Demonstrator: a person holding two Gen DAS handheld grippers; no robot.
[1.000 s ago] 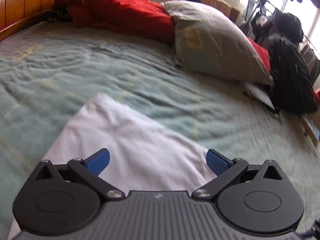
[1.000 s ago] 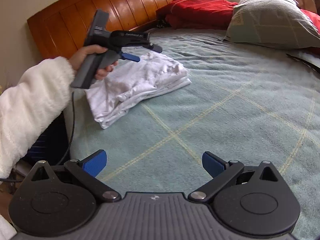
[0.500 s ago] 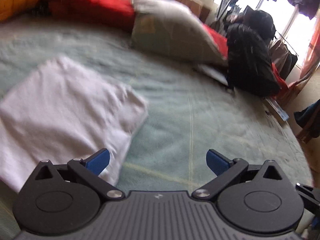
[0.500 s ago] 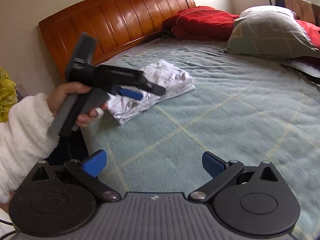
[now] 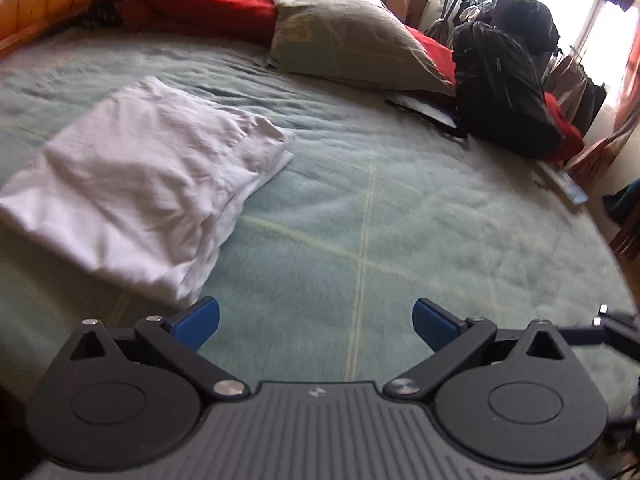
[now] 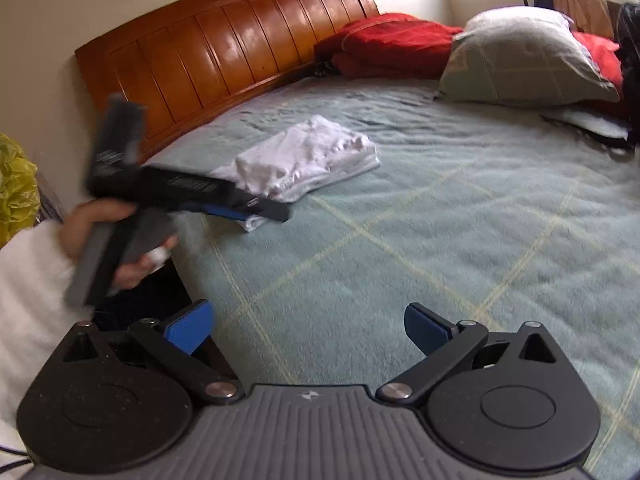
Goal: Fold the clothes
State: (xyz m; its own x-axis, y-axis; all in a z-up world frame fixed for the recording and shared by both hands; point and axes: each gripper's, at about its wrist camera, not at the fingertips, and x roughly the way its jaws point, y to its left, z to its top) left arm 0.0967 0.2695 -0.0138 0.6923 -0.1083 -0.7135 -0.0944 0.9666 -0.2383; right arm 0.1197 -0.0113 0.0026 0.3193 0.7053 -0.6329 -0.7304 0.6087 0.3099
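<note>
**On the bed, a folded white garment lies apart from both tongs**

On the green blanket [image 5: 400,184] of the bed, toward the wooden headboard [image 6: 224,44], lies the white garment [image 5: 148,176], folded into a thick, slightly rumpled rectangle with its layers showing along the near edge. Nothing grips it. The left tongs [image 5: 316,322] hover just off its near corner, blue pads spread wide with only blanket between them. From the right wrist view the same garment [image 6: 312,156] sits well away across the bed, and the left tongs [image 6: 256,210] appear blurred in front of it, held by a hand [image 6: 100,236] in a fluffy white sleeve [image 6: 28,292]. The right tongs [image 6: 308,326] are likewise spread wide and empty, above the blanket near the bed's edge.

Beyond the garment, a grey-green pillow [image 5: 352,40] leans against red bedding [image 5: 208,0] by the headboard. A black bag [image 5: 500,88] rests on the far side of the bed. A yellow plastic bag [image 6: 14,184] shows at the left edge.
</note>
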